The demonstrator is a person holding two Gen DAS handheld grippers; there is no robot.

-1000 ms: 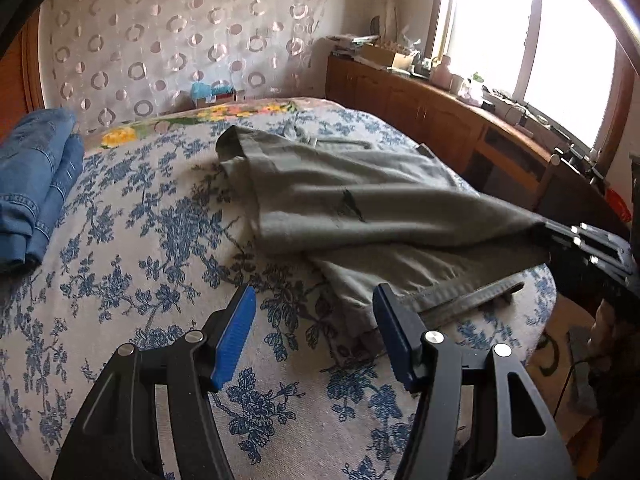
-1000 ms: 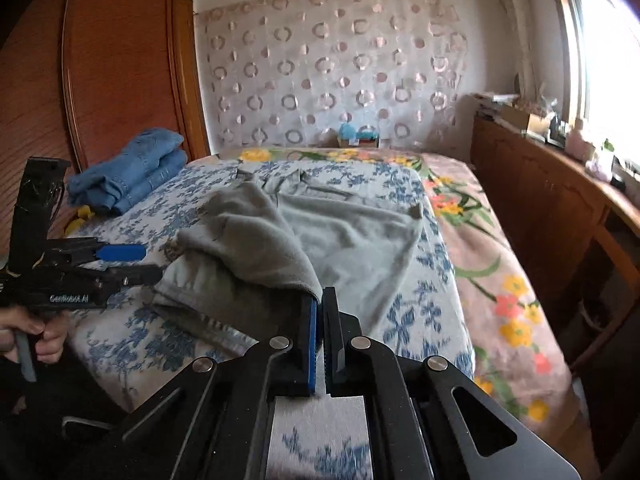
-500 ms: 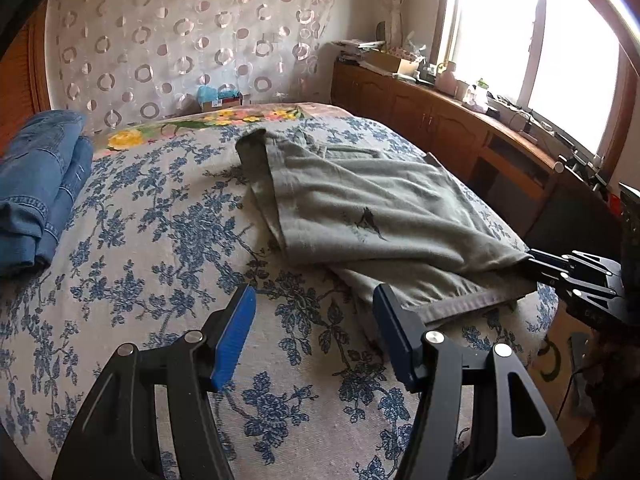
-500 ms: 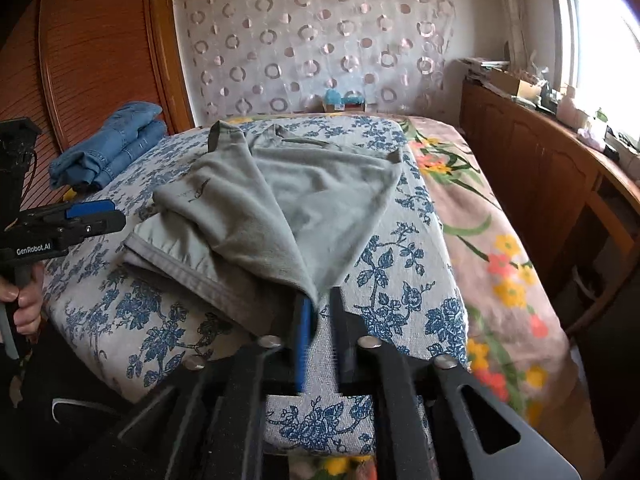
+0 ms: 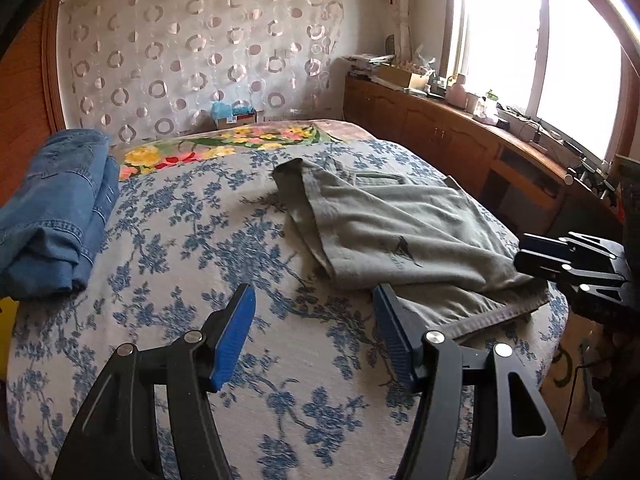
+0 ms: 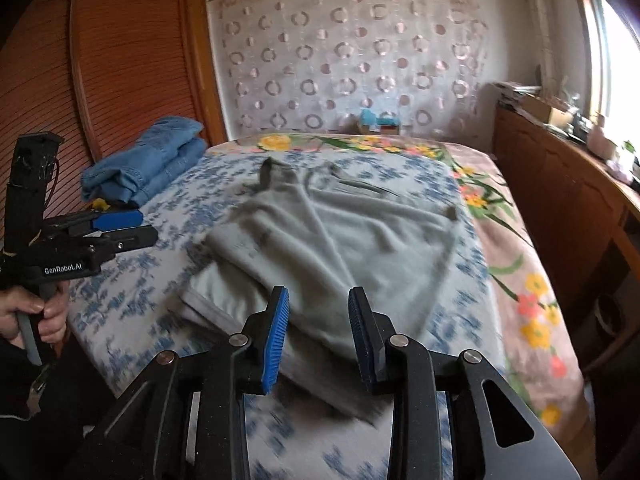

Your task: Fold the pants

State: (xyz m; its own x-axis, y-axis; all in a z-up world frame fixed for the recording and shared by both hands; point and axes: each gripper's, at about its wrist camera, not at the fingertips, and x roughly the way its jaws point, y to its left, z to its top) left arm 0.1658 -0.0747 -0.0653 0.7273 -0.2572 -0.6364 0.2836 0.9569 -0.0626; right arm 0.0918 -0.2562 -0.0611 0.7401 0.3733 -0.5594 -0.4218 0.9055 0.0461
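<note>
Grey-green pants lie folded over on the blue-flowered bed cover, with the waistband at the far end and the leg hems at the near edge. They also show in the right wrist view. My left gripper is open and empty, above the cover just left of the pants' near hem. My right gripper is open and empty, above the near corner of the pants. In the left wrist view the right gripper sits at the pants' right edge. In the right wrist view the left gripper is at far left.
Folded blue jeans are stacked at the far left of the bed, seen also in the right wrist view. A wooden cabinet runs along the right side under the window. A small box stands at the bed's head.
My right gripper laid the pant leg down at the near edge, opened and let it go. The left gripper stayed open and drew back a little.
</note>
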